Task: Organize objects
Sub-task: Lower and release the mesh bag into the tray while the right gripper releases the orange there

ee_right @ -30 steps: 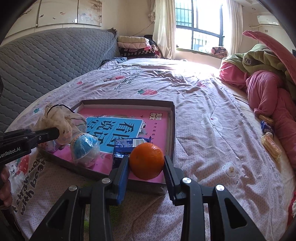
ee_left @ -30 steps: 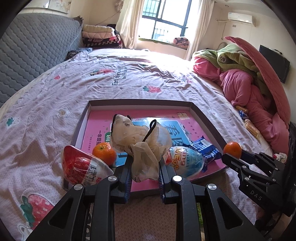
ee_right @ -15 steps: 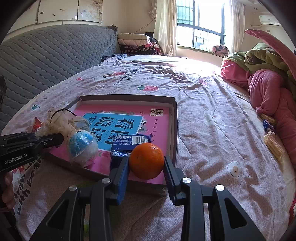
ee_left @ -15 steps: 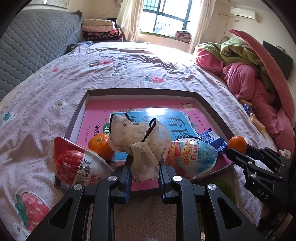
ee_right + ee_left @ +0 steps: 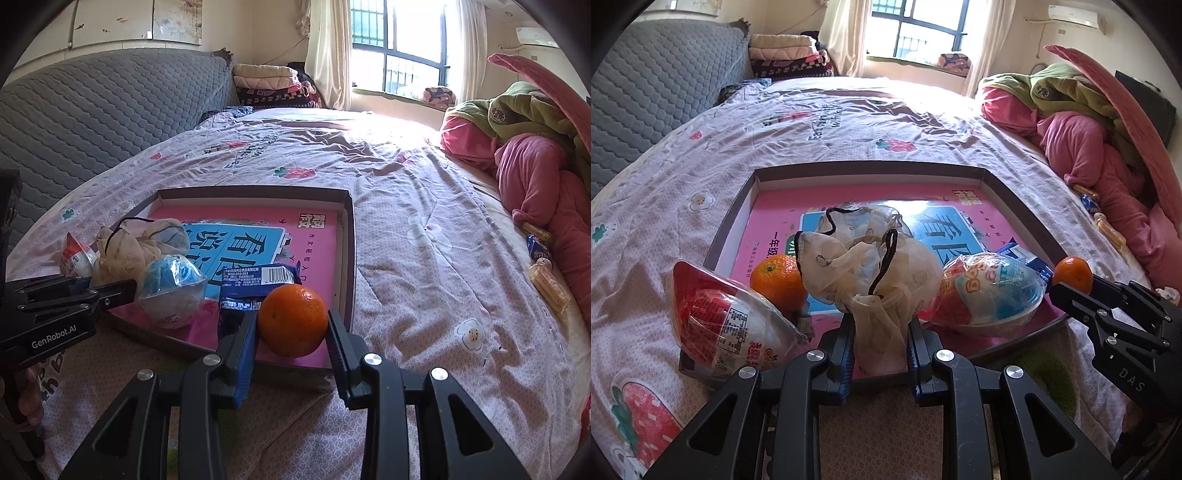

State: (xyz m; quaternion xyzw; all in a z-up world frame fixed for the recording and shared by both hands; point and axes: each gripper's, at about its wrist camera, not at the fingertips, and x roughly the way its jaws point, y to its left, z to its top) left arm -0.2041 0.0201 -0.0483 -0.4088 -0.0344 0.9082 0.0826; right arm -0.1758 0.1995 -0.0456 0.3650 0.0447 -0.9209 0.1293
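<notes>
Count: 2 oranges, 2 plastic-wrapped egg-shaped toys, 1 blue snack packet (image 5: 255, 286), 1 beige mesh drawstring pouch (image 5: 871, 273), all in/over the shallow brown cardboard tray (image 5: 871, 170) w/ pink book inside, tray lying on the bed.

Left tongs (image 5: 880, 354) clamped tight on the pouch's gathered lower end; pouch stands roughly upright over tray's near edge, black cords looping up top.

Right tongs (image 5: 291, 338) partly closed, gripping one round orange (image 5: 293, 319) above tray's near right corner.

Second orange (image 5: 778, 277) sits in tray near-left, beside the red-white egg toy (image 5: 727, 319) on tray's near-left rim. Blue egg toy (image 5: 988, 293) lies long axis sideways, just right of pouch. Snack packet behind the gripped orange.

Right of tray, well apart: pink bedding pile (image 5: 1082, 147).
</notes>
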